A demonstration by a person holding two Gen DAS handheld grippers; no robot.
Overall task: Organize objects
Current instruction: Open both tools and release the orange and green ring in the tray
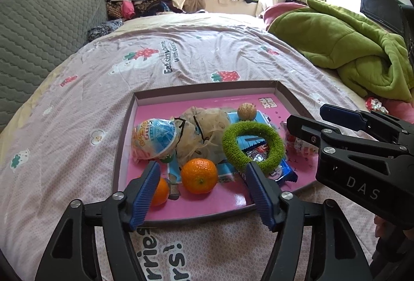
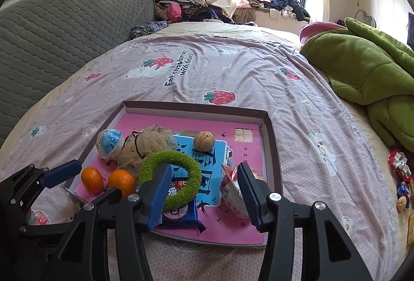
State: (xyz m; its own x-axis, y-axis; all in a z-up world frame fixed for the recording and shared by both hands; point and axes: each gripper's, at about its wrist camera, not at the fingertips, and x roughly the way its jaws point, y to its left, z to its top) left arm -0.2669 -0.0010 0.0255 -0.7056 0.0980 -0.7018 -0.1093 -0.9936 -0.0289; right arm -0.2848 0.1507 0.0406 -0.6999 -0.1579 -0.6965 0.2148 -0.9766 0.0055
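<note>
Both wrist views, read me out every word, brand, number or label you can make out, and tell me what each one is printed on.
"DAS": right gripper, on its black body.
"Eat strawberries with bears": bedsheet; partly creased.
"rries" and "rs!": same bedsheet, near edge, cut off by the left gripper.
"251": blue snack packet, partial.
Chinese characters on the pink tray liner and blue booklet: too distorted to read.
Round blue-lidded cup: lettering unreadable.

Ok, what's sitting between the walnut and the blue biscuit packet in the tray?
The green fuzzy ring lies between the walnut and the blue biscuit packet, its near edge resting on the packet. The right wrist view shows it best.
</note>
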